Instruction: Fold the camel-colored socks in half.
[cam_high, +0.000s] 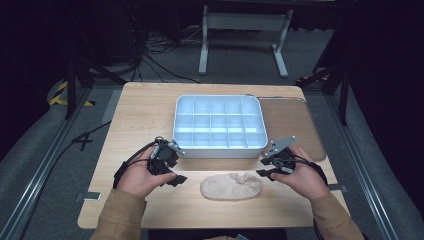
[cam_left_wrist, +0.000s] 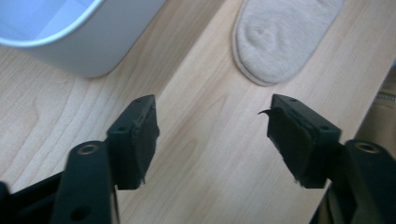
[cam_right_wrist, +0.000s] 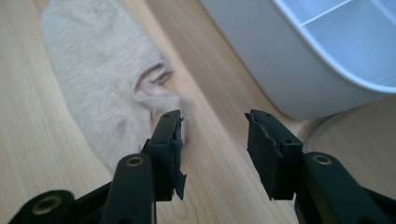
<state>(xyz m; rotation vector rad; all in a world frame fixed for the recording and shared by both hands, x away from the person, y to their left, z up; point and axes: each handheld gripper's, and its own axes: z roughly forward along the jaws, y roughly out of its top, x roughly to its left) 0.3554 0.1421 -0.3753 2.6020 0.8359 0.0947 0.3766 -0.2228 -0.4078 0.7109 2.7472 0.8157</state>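
Note:
A beige sock (cam_high: 231, 186) lies flat near the table's front edge, between the two hands. My left gripper (cam_high: 175, 178) is to the sock's left, jaws open and empty; its own view has the sock's toe end (cam_left_wrist: 280, 39) ahead at upper right. My right gripper (cam_high: 264, 173) sits at the sock's right end, open with bare wood between the jaws. In the right gripper view the sock's cuff end (cam_right_wrist: 112, 79) lies beside the left jaw; whether it touches I cannot tell. A white divided tray (cam_high: 218, 148) stands just behind the sock.
The tray's rounded wall (cam_left_wrist: 88, 44) is close ahead of the left gripper, and its corner (cam_right_wrist: 280, 74) close ahead of the right one. A brown mat (cam_high: 292, 127) lies right of the tray. Bare wooden tabletop (cam_high: 140, 115) lies left of the tray.

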